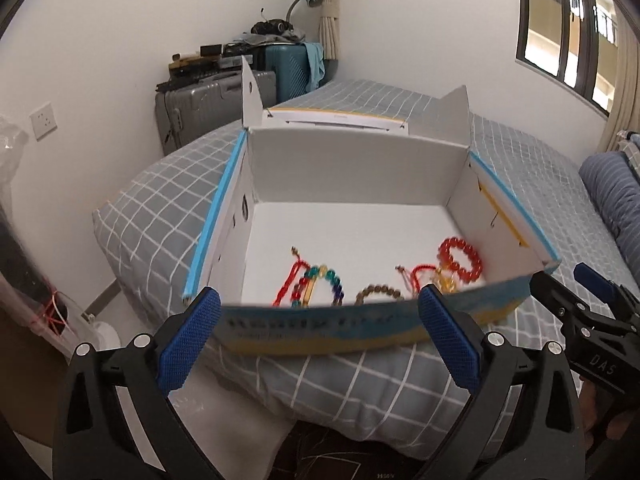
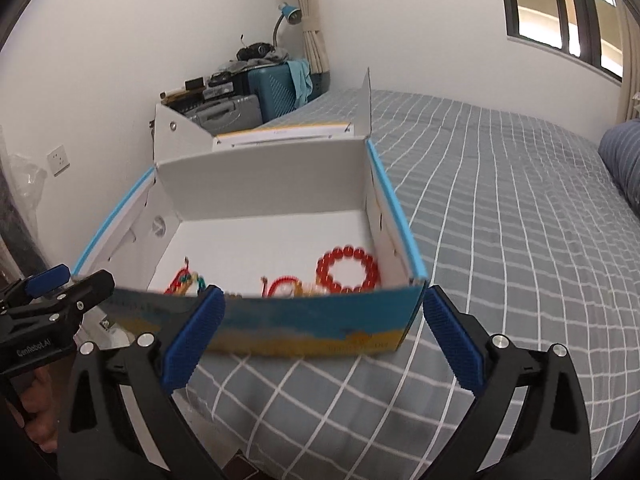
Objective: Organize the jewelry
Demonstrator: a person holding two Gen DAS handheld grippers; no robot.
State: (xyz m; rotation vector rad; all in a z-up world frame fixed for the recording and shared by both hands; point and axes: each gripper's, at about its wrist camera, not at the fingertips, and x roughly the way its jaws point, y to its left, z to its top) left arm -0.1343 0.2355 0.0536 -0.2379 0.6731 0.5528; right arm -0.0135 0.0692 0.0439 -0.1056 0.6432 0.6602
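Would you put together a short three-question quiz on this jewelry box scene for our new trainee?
1. True or false: the left gripper and right gripper each clamp a bracelet.
2. Where does the red bead bracelet lie in the box? A) near the right wall B) against the far wall C) outside, on the bed
3. Fill in: the box's lid is ____.

Key
1. False: both stand open with nothing between the pads, short of the box's near wall.
2. A
3. Open, folded back behind the far wall.
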